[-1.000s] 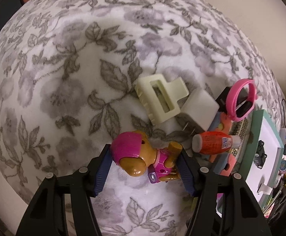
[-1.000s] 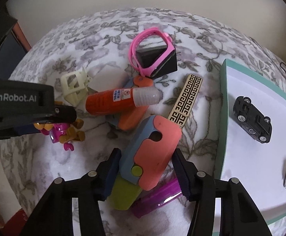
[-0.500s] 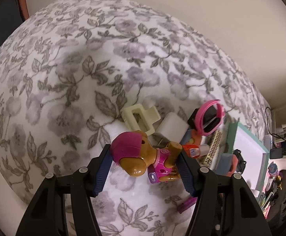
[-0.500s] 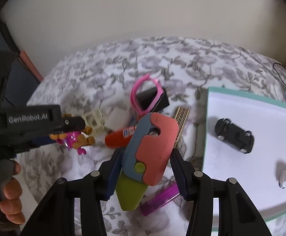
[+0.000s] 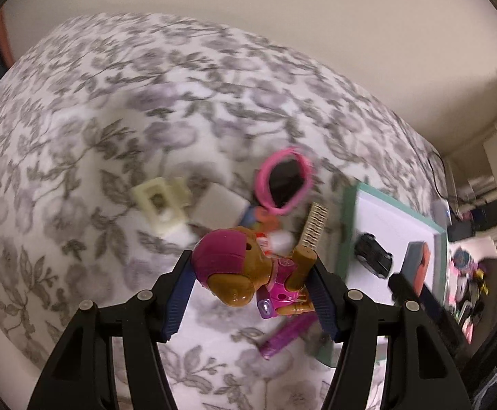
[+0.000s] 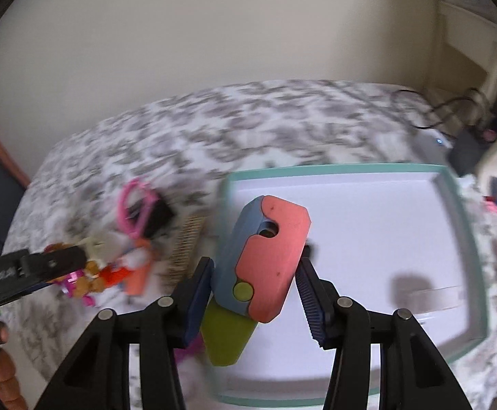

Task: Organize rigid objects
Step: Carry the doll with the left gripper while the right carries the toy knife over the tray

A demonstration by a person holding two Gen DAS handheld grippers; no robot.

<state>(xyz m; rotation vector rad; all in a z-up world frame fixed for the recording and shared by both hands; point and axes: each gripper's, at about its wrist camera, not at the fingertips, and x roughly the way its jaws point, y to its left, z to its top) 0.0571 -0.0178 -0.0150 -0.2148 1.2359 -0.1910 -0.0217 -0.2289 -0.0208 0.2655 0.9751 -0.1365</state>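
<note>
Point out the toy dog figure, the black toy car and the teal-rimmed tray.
toy dog figure (image 5: 229,266): left wrist view, on its maroon helmet.
black toy car (image 5: 373,256): left wrist view, on its roof.
teal-rimmed tray (image 6: 334,170): right wrist view, on its far rim.

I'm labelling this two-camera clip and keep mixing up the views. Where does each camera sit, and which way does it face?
Left wrist: on the left tool, looking down its fingers at the brown-and-pink toy pup figure it grips above the floral bedspread.
Right wrist: on the right tool, facing the teal-rimmed white tray past its coral-and-blue toy; the left tool shows at the left edge.
Shared: tray, pink ring, each other's tool.
</note>
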